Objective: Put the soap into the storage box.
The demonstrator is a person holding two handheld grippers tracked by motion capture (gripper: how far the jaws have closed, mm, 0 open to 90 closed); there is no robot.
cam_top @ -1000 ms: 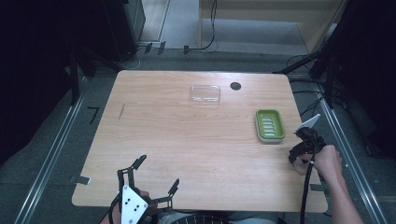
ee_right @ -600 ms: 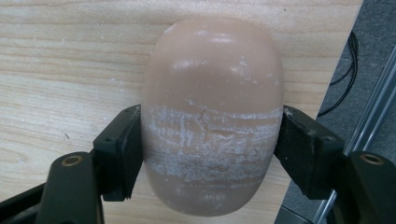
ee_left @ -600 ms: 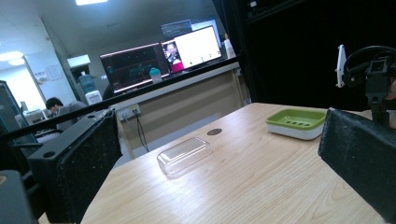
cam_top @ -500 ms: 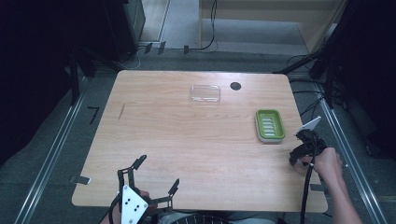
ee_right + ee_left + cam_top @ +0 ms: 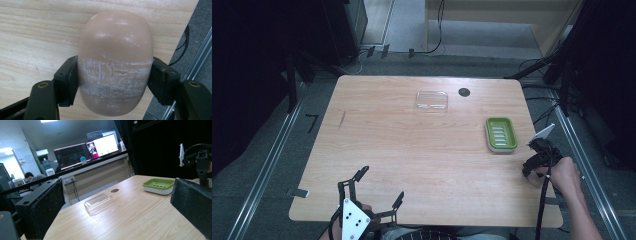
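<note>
A pinkish-beige oval bar of soap point(image 5: 115, 45) lies on the wooden table point(image 5: 412, 150) near its right edge. My right gripper point(image 5: 113, 80) points down over it, and its jaws have just been closing; both pads now press the soap's scuffed sides. In the high view the right gripper point(image 5: 531, 172) stands just right of a green soap dish point(image 5: 500, 134). My left gripper point(image 5: 381, 185) hovers at the front edge of the table, open and empty. The left gripper view looks between its spread jaws at the dish point(image 5: 158, 185) and a clear plastic lid point(image 5: 98, 203).
The clear lid point(image 5: 432, 101) lies at the back middle of the table, beside a small black round spot point(image 5: 464, 92). The table's right edge and a metal floor rail point(image 5: 197, 67) run close by the soap. Desks and monitors point(image 5: 87, 152) stand beyond the far edge.
</note>
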